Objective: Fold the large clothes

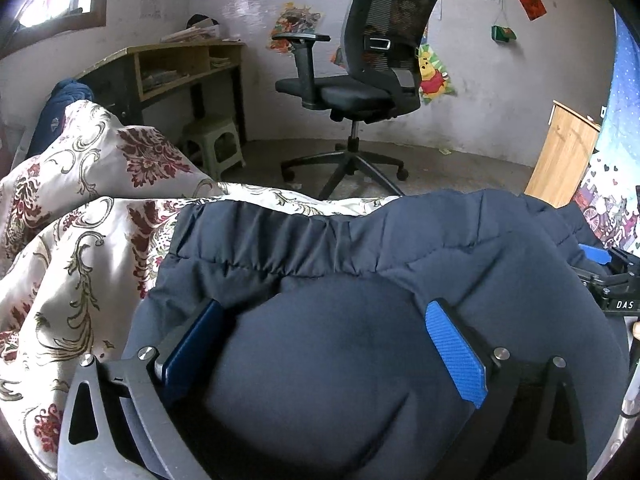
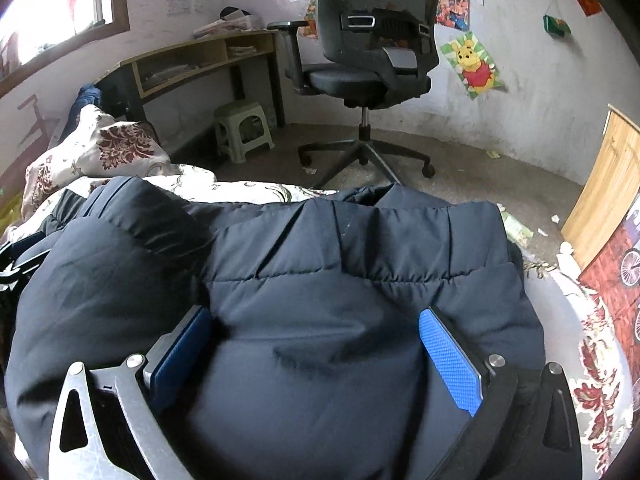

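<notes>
Left tool spread wide, puffy fold of navy padded jacket bulging btwn fingers, prob. bracing the bulk for next fold. Right tool same, spread, straddling jacket. Jacket lies on floral bedspread. "DAS" legible on other tool at 3 o'clock in left view. Office chair at 12, Pooh poster at 1.

The right gripper has its blue-padded fingers spread wide, a puffy fold of the dark navy quilted jacket bulging between them; the jacket lies across a floral bedspread in cream and dark red; beyond stand a black office chair, a pale green stool beside a wooden desk; a Winnie-the-Pooh poster hangs on the wall.
</notes>
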### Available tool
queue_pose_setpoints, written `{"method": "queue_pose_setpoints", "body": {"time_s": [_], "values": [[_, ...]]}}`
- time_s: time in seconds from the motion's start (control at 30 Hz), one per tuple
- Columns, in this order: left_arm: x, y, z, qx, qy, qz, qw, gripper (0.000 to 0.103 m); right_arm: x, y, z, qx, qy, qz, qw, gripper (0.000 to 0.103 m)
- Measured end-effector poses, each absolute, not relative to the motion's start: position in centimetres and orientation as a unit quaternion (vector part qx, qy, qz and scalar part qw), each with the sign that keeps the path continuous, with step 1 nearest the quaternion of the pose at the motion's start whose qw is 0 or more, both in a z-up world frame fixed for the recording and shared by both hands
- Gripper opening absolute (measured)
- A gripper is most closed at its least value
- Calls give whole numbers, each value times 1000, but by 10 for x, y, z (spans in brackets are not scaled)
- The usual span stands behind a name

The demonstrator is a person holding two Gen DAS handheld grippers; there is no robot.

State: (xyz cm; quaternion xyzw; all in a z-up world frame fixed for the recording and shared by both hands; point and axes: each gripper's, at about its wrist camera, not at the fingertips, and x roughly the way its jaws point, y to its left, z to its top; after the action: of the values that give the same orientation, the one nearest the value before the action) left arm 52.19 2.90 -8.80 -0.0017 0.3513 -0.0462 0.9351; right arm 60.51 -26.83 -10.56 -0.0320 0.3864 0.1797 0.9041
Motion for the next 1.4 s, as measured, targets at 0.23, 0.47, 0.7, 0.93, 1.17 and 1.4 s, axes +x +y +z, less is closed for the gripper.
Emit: {"method": "queue_pose_setpoints", "body": {"time_s": [0.23, 0.47, 0.7, 0.93, 1.17, 1.4], "values": [[522, 28, -91, -6, 345, -52, 937, 101, 600, -271, -111, -25, 369, 181, 911, 103], [524, 29, -93, -13, 344, -58, 937, 101, 600, -271, -113, -27, 365, 180, 913, 103], [525, 29, -94, -13, 344, -57, 937, 101, 599, -270, -114, -28, 360, 178, 915, 103], [526, 27, -95, -8, 342, -54, 938, 102, 600, -269, -116, -29, 364, 179, 914, 103], [513, 39, -79, -30, 320, -41, 946, 101, 589, -286, -101, -2, 347, 188, 919, 103], [490, 91, -47, -77, 292, -39, 953, 101, 580, -329, -76, 54, 321, 172, 930, 103]]}}
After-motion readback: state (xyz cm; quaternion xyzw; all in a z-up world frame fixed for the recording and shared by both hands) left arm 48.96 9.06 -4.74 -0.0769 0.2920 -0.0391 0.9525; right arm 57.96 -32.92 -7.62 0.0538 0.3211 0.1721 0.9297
